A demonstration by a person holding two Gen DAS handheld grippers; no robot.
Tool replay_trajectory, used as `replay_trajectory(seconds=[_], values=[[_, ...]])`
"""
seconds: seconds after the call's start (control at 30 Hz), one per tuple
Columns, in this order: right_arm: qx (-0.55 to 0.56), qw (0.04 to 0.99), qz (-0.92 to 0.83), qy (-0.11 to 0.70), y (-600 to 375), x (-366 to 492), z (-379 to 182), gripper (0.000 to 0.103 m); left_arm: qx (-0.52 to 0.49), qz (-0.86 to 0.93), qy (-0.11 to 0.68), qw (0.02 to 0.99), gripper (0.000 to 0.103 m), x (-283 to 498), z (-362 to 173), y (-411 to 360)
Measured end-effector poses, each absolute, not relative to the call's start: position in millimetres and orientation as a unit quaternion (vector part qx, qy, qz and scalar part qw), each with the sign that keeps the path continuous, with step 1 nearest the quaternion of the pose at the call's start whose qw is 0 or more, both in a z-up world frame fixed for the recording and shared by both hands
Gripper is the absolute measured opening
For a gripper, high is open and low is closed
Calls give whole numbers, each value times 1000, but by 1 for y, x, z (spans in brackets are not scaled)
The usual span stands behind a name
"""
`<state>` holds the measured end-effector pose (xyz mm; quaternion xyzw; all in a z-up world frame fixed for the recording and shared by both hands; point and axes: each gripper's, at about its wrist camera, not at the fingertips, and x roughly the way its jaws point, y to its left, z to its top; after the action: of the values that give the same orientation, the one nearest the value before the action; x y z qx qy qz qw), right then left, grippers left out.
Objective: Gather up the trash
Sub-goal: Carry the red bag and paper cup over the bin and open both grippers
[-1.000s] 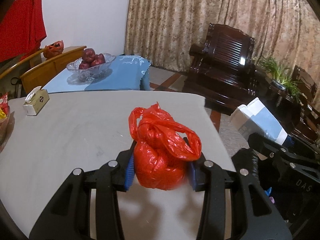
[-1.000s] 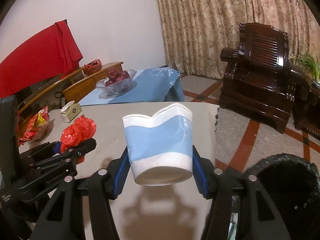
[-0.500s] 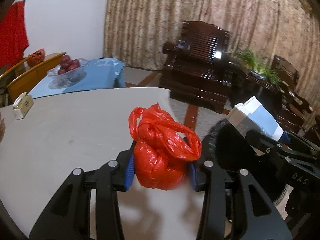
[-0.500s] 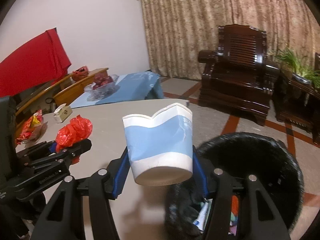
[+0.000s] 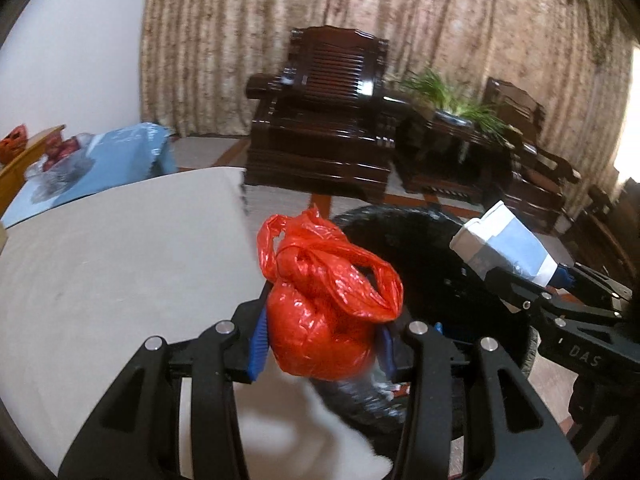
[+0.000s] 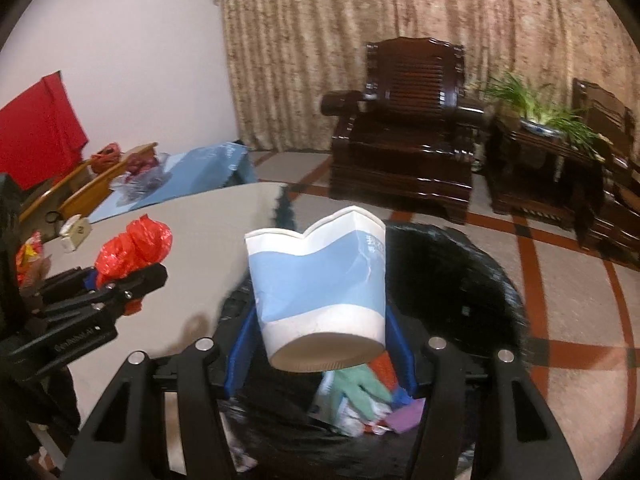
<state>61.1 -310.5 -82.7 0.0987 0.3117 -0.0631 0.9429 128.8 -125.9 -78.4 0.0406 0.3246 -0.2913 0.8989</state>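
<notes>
My left gripper [image 5: 320, 344] is shut on a knotted red plastic bag [image 5: 324, 300] and holds it at the right edge of the grey table [image 5: 120, 264], partly over the black-lined trash bin [image 5: 420, 248]. My right gripper [image 6: 318, 340] is shut on a crushed blue and white paper cup [image 6: 320, 288] and holds it above the open bin [image 6: 460, 280], which has several pieces of trash [image 6: 360, 396] inside. The red bag also shows in the right wrist view [image 6: 134, 248], left of the cup. The cup also shows in the left wrist view [image 5: 504, 248].
A tissue box [image 6: 74, 232] and snack packets [image 6: 28, 256] lie on the table's far left. A blue-clothed side table [image 6: 192, 172] carries a fruit bowl [image 6: 140, 168]. Dark wooden armchairs [image 6: 408, 128] and a potted plant [image 6: 540, 108] stand by the curtain.
Both grippers have swung right, off the table toward the bin. The cup is now over the bin opening and the red bag has reached the table's edge beside it.
</notes>
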Motion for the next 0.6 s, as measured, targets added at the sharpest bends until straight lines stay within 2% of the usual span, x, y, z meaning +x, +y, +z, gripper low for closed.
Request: replay_trajectory(seconds=[0.6], values=[[110,925,-113,346,-373,67,-122,58,83,-335,356,868,41,154,-121,-221]])
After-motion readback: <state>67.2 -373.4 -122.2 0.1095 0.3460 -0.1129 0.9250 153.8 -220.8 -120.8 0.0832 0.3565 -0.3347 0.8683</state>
